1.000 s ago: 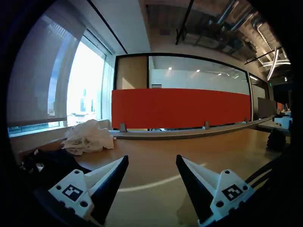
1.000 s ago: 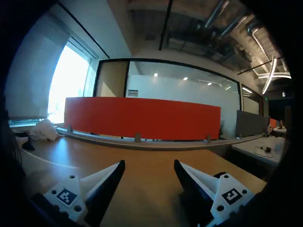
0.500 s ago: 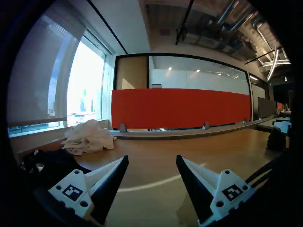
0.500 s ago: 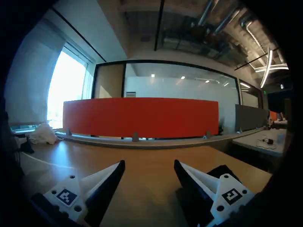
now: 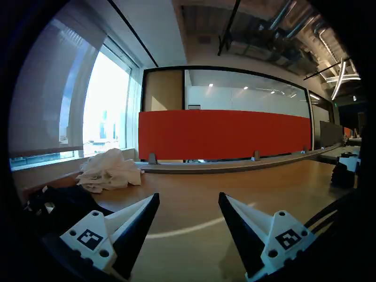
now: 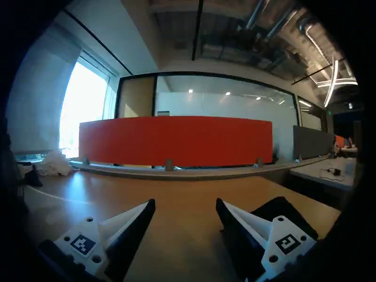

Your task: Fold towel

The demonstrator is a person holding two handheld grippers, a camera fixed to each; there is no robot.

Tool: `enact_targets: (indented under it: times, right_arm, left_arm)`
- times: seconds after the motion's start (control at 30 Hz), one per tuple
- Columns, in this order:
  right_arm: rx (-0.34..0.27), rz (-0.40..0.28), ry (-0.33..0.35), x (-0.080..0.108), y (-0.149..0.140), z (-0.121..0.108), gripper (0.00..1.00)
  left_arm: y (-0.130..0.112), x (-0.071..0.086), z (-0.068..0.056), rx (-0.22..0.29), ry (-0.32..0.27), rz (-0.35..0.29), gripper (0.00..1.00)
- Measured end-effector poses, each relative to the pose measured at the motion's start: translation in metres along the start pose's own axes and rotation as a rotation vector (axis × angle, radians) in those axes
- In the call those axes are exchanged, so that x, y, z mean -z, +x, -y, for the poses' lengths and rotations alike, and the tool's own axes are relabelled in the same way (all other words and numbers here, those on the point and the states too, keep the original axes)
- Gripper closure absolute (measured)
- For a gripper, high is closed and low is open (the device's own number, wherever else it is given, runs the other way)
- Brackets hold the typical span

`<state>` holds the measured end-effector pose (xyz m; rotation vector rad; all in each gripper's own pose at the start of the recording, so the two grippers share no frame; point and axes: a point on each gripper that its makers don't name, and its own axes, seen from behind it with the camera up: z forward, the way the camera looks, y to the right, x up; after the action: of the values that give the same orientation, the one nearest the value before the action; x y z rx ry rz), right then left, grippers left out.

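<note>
We saw the left claw (image 5: 188, 195) held low over the wooden table (image 5: 282, 183), its two fingers well apart with nothing between them but bare table. The towel (image 5: 109, 170) lay as a crumpled white heap on the far left part of the table, near the window (image 5: 105, 108) and just beside the left end of the red screen (image 5: 225, 134) that ran along the table's far edge. It was well apart from the left claw and touched neither finger. A dark heap (image 5: 61, 207) sat nearer to us on the left, in front of the towel and beside the claw's left finger; we could not tell what it was. A thin white line (image 5: 197, 228) curved across the table just past the fingertips. In the right gripper view, the right claw (image 6: 185, 201) was likewise spread wide and empty above the table, and the towel showed small at the far left. A flat black thing (image 6: 282, 209) lay on the table just behind that claw's right finger; we could not tell whether they touched.
</note>
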<state>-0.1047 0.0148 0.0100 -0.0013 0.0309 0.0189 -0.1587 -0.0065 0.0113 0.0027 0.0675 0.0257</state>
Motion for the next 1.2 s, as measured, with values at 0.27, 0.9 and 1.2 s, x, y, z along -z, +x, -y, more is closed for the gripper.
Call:
enact_targets:
  times: [0.27, 0.9, 1.2]
  right_arm:
    - [0.000, -0.002, 0.004, 0.0000, 0.0002, 0.0022, 0.00]
    - [-0.006, 0.004, 0.010, 0.0011, -0.0001, 0.0041, 0.00]
    - [-0.006, 0.005, 0.010, 0.0019, 0.0007, 0.0045, 0.00]
  left_arm:
    - [0.0000, -0.0001, 0.0006, 0.000, 0.000, 0.000, 0.07]
    - [0.0006, 0.0002, -0.0002, 0.000, 0.000, 0.000, 0.07]
    - [0.0002, 0.0000, -0.0002, -0.001, 0.000, 0.001, 0.07]
